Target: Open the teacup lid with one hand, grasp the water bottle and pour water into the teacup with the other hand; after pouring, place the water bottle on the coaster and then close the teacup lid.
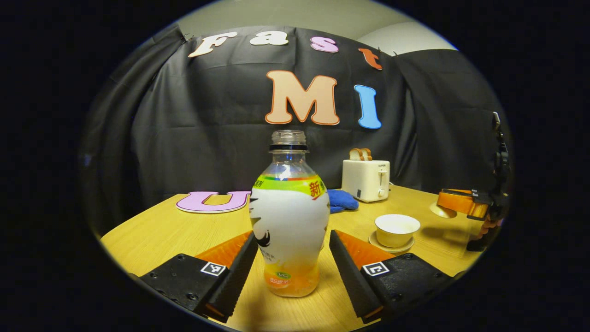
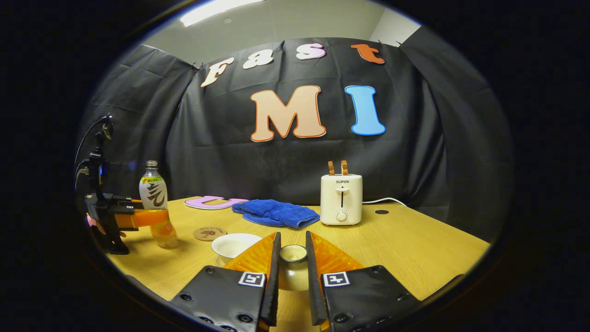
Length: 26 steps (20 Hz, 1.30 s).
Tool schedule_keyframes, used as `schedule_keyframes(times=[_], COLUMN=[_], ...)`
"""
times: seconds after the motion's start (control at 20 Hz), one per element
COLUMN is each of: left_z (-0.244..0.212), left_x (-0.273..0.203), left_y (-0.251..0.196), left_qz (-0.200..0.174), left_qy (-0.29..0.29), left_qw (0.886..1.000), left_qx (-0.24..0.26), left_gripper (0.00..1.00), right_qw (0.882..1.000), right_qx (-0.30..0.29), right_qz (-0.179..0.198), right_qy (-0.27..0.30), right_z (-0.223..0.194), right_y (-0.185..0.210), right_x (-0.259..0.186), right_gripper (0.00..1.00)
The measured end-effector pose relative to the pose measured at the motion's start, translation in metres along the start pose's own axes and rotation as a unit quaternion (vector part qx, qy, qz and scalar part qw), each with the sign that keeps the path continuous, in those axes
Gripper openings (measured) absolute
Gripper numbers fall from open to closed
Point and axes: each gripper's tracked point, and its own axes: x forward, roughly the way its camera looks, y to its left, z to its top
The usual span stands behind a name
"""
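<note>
Left gripper point(image 1: 291, 258): fingers spread, water bottle point(image 1: 289, 216) standing upright and capless on the table point(image 1: 152, 235) between them, a narrow gap showing on each side; teacup point(image 1: 397, 229) on its saucer ahead and to the right of these fingers, uncovered. Right gripper point(image 2: 292, 265): fingers drawn close and pinching the teacup lid point(image 2: 293, 266) between them, the open teacup point(image 2: 233, 245) just left of the left finger. Further from the right gripper: coaster point(image 2: 209, 233) ahead-left beyond the teacup, blue cloth point(image 2: 276, 213) ahead, toaster point(image 2: 341, 198) ahead and slightly right.
</note>
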Motion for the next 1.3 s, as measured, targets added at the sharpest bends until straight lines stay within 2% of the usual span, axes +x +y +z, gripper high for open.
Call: schedule_keyframes(times=[0.2, 0.3, 0.35, 0.6, 0.75, 0.8, 0.9, 1.0, 1.15, 1.3], left_z=[-0.006, -0.007, -0.007, -0.008, -0.007, -0.006, 0.007, 0.024, 0.04, 0.041], left_x=[0.011, 0.014, 0.014, 0.013, 0.015, 0.014, 0.016, 0.02, 0.03, 0.042], left_y=[-0.003, 0.002, 0.004, 0.007, 0.004, 0.004, -0.001, -0.007, -0.009, -0.007], left_qz=[0.001, 0.015, 0.023, 0.042, 0.061, 0.069, 0.077, 0.082, 0.092, 0.096], left_qy=[0.017, 0.026, 0.026, 0.029, 0.035, 0.04, 0.036, 0.029, 0.03, 0.045], left_qw=[1.0, 1.0, 0.999, 0.999, 0.997, 0.995, 0.991, 0.98, 0.954, 0.914], left_qx=[0.008, 0.009, 0.007, 0.016, 0.043, 0.058, 0.105, 0.178, 0.284, 0.393], left_gripper=[0.92, 0.83, 0.7, 0.63, 0.59, 0.54, 0.55, 0.55, 0.55, 0.55], right_qw=[1.0, 1.0, 1.0, 1.0, 1.0, 1.0, 0.999, 0.999, 0.998, 0.998], right_qx=[0.0, 0.0, 0.0, -0.001, -0.001, -0.001, -0.001, -0.001, -0.002, -0.002], right_qz=[0.002, 0.0, -0.001, -0.007, -0.019, -0.026, -0.038, -0.047, -0.056, -0.063], right_qy=[0.0, 0.0, 0.0, 0.0, -0.001, -0.001, -0.001, -0.001, -0.002, -0.003], right_z=[-0.001, 0.0, 0.0, 0.001, 0.002, 0.003, 0.002, 0.003, 0.003, 0.003], right_y=[0.0, -0.001, -0.002, -0.009, -0.021, -0.027, -0.038, -0.047, -0.055, -0.062], right_x=[0.001, 0.0, -0.001, 0.0, -0.001, 0.0, 0.0, 0.002, 0.002, 0.003], right_gripper=[0.32, 0.31, 0.31, 0.31, 0.3, 0.3, 0.3, 0.3, 0.3, 0.3])
